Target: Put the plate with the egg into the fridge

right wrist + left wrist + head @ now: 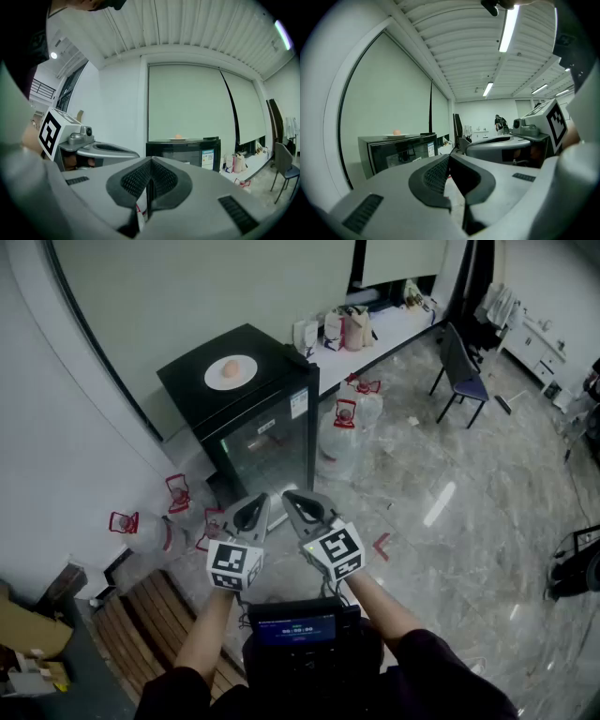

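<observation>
Plate [214, 378]: white, round, flat, with one pale orange-pink egg [232, 369] at its centre. It sits on top of a black fridge [253, 432] with a glass door; the door is shut.

Writing: there's a white sticker [299, 405] at the upper corner of the door, print too small to read. The cube [234, 565] on each gripper has black-and-white square markers. A small screen [299, 629] at the person's chest glows blue, text unreadable.

Left gripper [249, 509]: jaws together, nothing between them. In the left gripper view the plate is ahead, off to the left of the jaw tips and above them, well apart.

Right gripper [302, 505]: jaws pressed together, also empty. In the right gripper view the plate is ahead, slightly right of the tips and above them, well apart.

The grippers are side by side, close to each other, both pointing at the fridge front. Neither touches the fridge or the plate.
</observation>
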Tool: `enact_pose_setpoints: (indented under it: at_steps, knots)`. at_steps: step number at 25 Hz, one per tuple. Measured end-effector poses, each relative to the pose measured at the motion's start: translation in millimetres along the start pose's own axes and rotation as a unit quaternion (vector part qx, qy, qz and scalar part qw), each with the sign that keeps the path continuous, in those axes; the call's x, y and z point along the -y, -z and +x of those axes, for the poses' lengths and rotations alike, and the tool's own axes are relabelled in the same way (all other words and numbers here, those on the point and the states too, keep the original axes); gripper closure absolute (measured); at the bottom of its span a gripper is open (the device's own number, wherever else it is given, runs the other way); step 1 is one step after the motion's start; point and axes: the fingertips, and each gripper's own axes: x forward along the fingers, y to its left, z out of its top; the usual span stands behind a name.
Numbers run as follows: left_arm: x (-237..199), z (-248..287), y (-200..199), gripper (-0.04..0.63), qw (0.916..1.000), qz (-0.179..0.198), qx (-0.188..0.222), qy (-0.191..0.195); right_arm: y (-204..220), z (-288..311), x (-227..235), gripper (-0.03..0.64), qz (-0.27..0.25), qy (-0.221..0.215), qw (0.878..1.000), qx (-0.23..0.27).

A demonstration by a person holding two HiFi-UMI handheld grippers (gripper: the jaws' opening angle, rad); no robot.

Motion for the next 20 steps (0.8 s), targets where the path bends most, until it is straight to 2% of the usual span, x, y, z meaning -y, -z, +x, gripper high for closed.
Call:
enact_pose_setpoints:
  at_steps: [13, 20]
  knots:
    - [-9.3, -0.7, 15.8, 0.584, 0.9999, -0.003, -0.013, -0.003, 11.8, 12.7, -5.3, 0.607, 0.000, 0.001, 1.000, -0.010]
    - [-46.0, -4.2, 58.9, 0.585, 0.9977, -0.034, -0.043, -0.039, 34.8, 31.8, -15.0, 0.607, 0.015, -0.007, 1.000, -0.025]
